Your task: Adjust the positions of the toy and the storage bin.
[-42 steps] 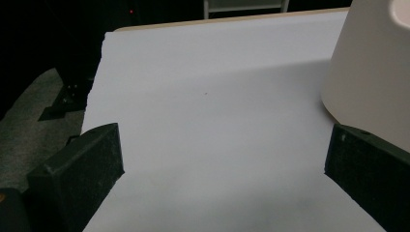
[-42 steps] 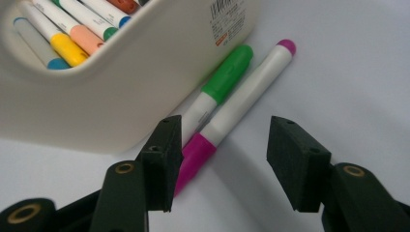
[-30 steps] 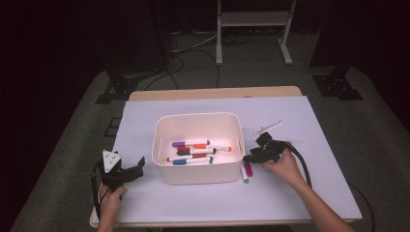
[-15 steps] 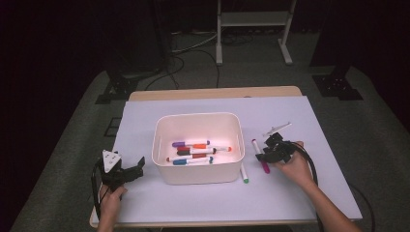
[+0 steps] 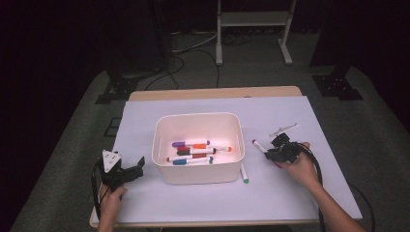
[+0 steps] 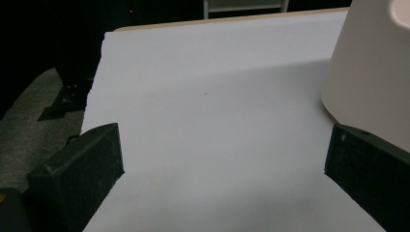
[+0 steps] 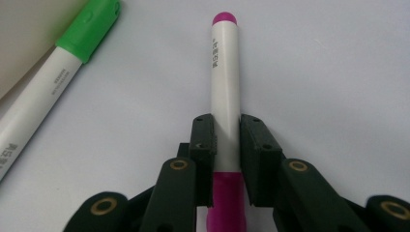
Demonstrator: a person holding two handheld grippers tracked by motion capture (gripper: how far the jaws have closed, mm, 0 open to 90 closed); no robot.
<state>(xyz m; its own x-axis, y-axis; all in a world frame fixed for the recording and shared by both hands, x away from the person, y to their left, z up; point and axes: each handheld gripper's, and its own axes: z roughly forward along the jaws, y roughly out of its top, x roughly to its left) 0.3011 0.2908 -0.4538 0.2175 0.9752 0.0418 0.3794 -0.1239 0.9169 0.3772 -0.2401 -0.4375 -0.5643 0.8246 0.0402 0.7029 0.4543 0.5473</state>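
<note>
- Right gripper [image 7: 227, 145] has just been closing, and the magenta marker [image 7: 226, 92] is between the jaws. Pads now press both sides of the white barrel, so it's clamped.
- In the high view the right gripper [image 5: 280, 151] sits at about 3 o'clock of the white bin [image 5: 167, 159], on the white table sheet [image 5: 319, 188]. The marker points toward 10 o'clock, its tip just beside the bin's right wall.
- Grip sits close to the magenta cap end and most of the barrel sticks out ahead, so judged a bit tail-heavy on the front. Lift slowly and keep the wrist level so it doesn't pivot.
- Green marker [image 7: 58, 82] lies just beside at 10–11 o'clock in the right gripper view, and at 5 o'clock of the bin in the high view [image 5: 243, 173]. Raise straight up first so it isn't nudged.
- Likely next: carry over the bin rim and release above the markers in the bin [image 5: 198, 152]. Clear the rim fully before opening.
- Left gripper [image 5: 126, 174] rests at 8 o'clock of the bin, jaws spread wide with nothing between them. The left gripper view shows the bin wall [image 6: 372, 72] near its right jaw. It's fine idle, or could steady the bin.
</note>
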